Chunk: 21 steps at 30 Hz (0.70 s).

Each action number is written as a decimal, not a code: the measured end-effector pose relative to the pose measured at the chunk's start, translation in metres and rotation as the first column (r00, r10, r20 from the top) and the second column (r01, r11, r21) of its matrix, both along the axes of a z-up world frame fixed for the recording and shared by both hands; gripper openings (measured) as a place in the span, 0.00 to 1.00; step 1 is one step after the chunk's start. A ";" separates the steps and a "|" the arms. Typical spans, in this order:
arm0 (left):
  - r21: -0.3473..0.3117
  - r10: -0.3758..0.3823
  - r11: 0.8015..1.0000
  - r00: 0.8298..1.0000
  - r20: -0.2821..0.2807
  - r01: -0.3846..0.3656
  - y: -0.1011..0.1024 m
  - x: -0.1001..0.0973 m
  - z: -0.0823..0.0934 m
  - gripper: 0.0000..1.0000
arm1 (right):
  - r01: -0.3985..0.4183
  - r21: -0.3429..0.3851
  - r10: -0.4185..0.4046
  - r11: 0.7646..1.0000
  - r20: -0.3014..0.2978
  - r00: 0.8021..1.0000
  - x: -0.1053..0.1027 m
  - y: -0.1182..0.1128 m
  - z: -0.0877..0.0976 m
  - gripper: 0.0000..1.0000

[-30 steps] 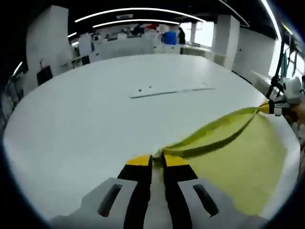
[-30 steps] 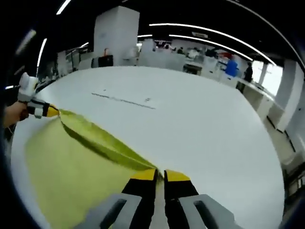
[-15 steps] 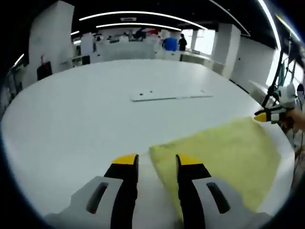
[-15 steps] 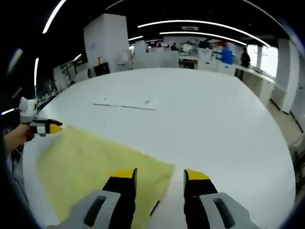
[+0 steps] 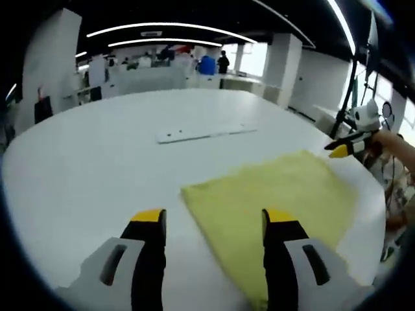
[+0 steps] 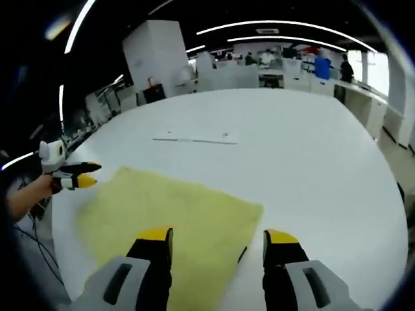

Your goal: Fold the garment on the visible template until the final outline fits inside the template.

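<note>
A yellow-green garment lies flat on the white round table, folded into a rough rectangle. My left gripper hovers open over its near left corner, holding nothing. In the right gripper view the same garment spreads below my right gripper, which is open and empty above the cloth's near right corner. The right gripper also appears at the cloth's far right edge in the left gripper view, and the left gripper shows at the far left edge in the right gripper view.
A thin white strip with small dark marks lies farther back on the table, seen again as the strip. A person's hand holds the other gripper. Office desks and people stand far behind the table.
Both grippers were shut on the garment's raised edge a second ago. They opened, the cloth dropped flat, and both jaws have since spread wider and drawn back.
</note>
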State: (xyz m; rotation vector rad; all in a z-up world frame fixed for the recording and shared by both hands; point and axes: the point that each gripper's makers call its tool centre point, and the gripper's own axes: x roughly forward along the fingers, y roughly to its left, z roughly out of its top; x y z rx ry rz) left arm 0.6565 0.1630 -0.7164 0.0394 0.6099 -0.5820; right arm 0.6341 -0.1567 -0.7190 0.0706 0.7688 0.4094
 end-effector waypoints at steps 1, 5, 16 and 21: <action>-0.003 -0.005 1.000 1.000 -0.006 0.005 0.001 -0.004 -0.001 0.57 | -0.005 0.003 0.005 1.000 0.000 1.000 -0.003 0.001 0.001 0.54; -0.017 -0.032 0.999 0.999 -0.017 0.032 0.003 -0.020 -0.001 0.57 | -0.031 0.022 0.031 0.999 -0.004 1.000 -0.019 0.006 0.005 0.53; -0.030 -0.099 0.995 0.995 -0.005 0.099 0.003 -0.062 0.001 0.55 | -0.104 0.012 0.105 0.994 -0.025 0.994 -0.069 0.016 0.002 0.52; -0.001 -0.124 0.992 0.992 -0.006 0.124 0.005 -0.079 -0.002 0.51 | -0.110 0.001 0.110 0.994 -0.029 0.994 -0.090 0.016 0.000 0.51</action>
